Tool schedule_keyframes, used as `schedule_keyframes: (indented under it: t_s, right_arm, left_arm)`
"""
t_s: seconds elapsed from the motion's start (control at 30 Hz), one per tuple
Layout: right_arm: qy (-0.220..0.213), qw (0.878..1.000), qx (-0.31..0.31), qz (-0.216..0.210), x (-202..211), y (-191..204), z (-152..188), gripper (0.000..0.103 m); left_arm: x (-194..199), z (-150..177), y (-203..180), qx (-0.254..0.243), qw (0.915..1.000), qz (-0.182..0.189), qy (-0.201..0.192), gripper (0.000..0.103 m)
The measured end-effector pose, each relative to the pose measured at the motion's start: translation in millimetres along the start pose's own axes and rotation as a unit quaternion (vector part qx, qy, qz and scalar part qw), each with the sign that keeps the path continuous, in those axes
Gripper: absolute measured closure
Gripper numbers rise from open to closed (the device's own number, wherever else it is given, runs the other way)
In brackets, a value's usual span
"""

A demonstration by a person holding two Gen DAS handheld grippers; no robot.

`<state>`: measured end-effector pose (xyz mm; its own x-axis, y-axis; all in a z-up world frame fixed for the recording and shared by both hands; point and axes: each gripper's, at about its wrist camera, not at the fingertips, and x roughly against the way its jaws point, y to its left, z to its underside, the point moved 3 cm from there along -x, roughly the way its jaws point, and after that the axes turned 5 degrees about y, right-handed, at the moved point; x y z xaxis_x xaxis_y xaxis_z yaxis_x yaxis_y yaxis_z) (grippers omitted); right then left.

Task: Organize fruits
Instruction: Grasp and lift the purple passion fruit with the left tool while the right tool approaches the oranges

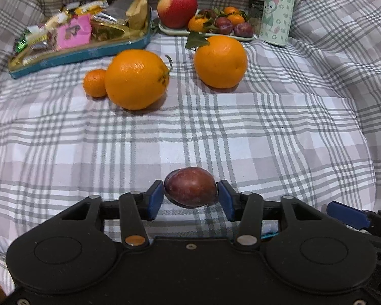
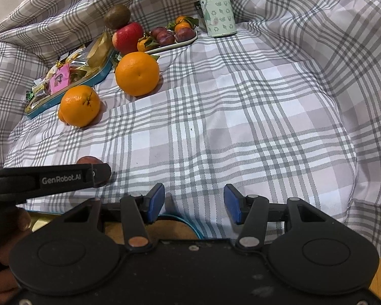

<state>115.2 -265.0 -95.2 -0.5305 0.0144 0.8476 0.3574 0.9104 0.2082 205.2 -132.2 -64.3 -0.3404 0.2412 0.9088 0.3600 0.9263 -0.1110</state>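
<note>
Left gripper (image 1: 190, 195) clamped on plum (image 1: 190, 186), blue pads (image 1: 155, 198) touching both sides. Plum low over checked cloth (image 1: 266, 132), near edge; lifted or still resting, cannot tell. Right gripper (image 2: 194, 203) released, jaws apart, nothing between, hovering over bare cloth beside the left.

Farther out: two big oranges (image 1: 137, 78) (image 1: 220, 61) loose on cloth, small mandarin (image 1: 95, 82) touching the left one. Beyond: white fruit tray (image 1: 241, 37) with plums, mandarins, apple (image 1: 177, 10), kiwi on top. Snack tin (image 1: 89, 53) to the left, bottle (image 1: 276, 10) to the right.

Step, likely: plum pickup, carry pending. Next: lift clear, pass between the oranges, set down in tray's plum cluster. Round fruit, narrow pad contact, so slip risk. Keep grip steady.
</note>
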Motion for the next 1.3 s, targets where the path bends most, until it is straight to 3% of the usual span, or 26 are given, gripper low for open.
schedule_keyframes:
  t_s: [0.17,0.63,1.3]
  right_arm:
    - [0.002,1.0,0.003,0.002,-1.2,1.9,0.6,0.048]
    - [0.003,0.999,0.034,0.003,-5.7,26.1,-5.4,0.048]
    - [-0.03,0.996,0.077,-0.045,-27.8,114.2,-56.8,0.048]
  left_arm:
    - [0.8,-0.2,6.0,0.014,0.9999,0.004,-0.006,0.052]
    - [16.3,1.2,55.1,0.039,0.9982,-0.037,-0.027,0.052]
    - [26.8,-5.9,125.1,0.072,0.9937,-0.073,-0.045,0.052]
